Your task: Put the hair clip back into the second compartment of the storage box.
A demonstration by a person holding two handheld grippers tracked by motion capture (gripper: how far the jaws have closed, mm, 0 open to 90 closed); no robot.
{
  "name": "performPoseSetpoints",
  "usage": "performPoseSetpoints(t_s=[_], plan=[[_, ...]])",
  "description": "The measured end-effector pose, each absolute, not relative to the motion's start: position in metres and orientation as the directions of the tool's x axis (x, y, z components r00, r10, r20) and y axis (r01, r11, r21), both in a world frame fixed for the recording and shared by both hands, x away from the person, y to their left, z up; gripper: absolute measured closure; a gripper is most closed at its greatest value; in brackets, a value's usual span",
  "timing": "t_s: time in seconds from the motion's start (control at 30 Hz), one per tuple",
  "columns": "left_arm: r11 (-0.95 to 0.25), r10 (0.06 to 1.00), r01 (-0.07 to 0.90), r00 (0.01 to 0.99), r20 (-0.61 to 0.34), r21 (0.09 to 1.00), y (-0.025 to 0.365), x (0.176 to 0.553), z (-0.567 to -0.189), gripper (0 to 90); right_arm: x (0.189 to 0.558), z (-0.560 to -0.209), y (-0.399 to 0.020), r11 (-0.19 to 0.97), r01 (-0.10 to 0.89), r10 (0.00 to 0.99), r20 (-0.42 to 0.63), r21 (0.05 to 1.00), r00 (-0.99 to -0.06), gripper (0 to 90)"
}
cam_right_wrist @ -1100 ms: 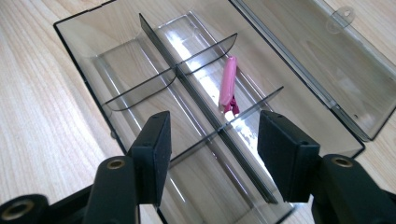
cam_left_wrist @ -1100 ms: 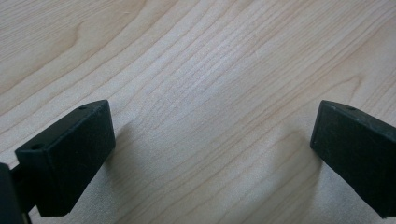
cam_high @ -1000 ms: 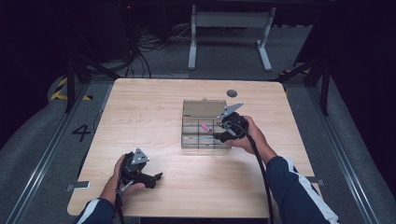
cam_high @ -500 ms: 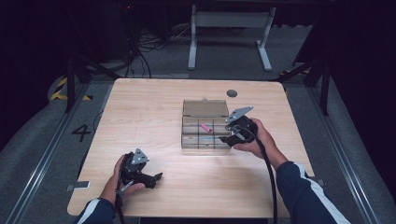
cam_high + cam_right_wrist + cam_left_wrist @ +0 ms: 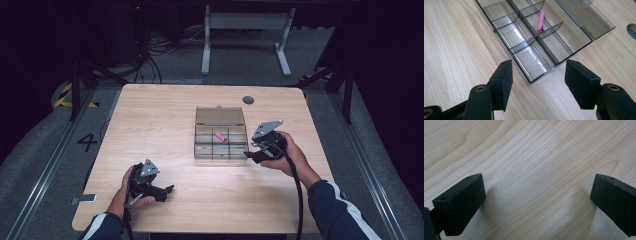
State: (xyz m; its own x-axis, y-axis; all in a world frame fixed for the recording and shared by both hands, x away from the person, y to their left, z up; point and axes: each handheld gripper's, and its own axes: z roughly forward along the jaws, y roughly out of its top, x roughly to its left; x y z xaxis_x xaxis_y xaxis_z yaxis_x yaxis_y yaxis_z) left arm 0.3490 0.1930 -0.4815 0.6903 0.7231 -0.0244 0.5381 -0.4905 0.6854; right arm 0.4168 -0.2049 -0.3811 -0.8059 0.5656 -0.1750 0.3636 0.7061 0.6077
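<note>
On the floor left of the table [image 5: 150, 115] we read a painted "4" [image 5: 87, 142] — the only writing we can make out. Our left gripper [image 5: 162, 192] rests low on the near left of the bare wood, its jaws spread wide with nothing between them. Further right the clear divided box [image 5: 220, 140] lies open at the table's middle, a pink piece [image 5: 540, 21] in one far-row compartment — and our right gripper [image 5: 250, 154] sits just beside the box's near right corner, jaws apart and empty.
</note>
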Motion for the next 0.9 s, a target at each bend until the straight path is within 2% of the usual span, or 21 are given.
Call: performPoseSetpoints(t_s=[0.9], plan=[[-0.491,0.723,0.538,0.69,-0.024,0.685,0.193,0.349,-0.482,0.5,0.38,-0.396,-0.239,0.696,0.363,0.581,-0.19,0.619,-0.791,38.6]])
